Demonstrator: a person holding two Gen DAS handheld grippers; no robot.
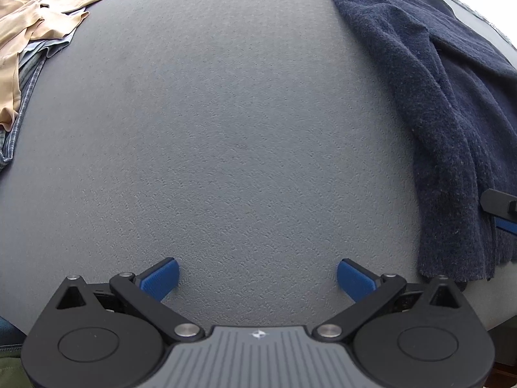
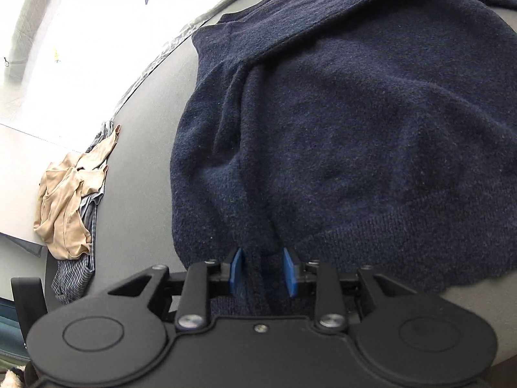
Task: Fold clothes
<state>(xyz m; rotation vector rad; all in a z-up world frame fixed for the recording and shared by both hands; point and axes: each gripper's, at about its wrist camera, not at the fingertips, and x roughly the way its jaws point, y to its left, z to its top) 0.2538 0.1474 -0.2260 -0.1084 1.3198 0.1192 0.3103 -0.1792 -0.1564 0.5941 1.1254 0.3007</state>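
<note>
Navy sweater (image 2: 355, 129) fills right frame on bench (image 1: 226, 129): thick, limp knit, likely weighty. Right tongs (image 2: 262, 270) pinch a hem fold; left tongs (image 1: 257, 278) spread wide, empty. Take hold at ribbed hem corners.

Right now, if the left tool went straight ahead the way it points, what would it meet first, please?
Probably only the grey table: the left tool is open over bare surface, the navy sweater off to its right.

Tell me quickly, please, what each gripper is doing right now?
Left gripper: open, holding nothing, over the bare grey table.
Right gripper: closed on a fold at the hem of the navy sweater.
</note>
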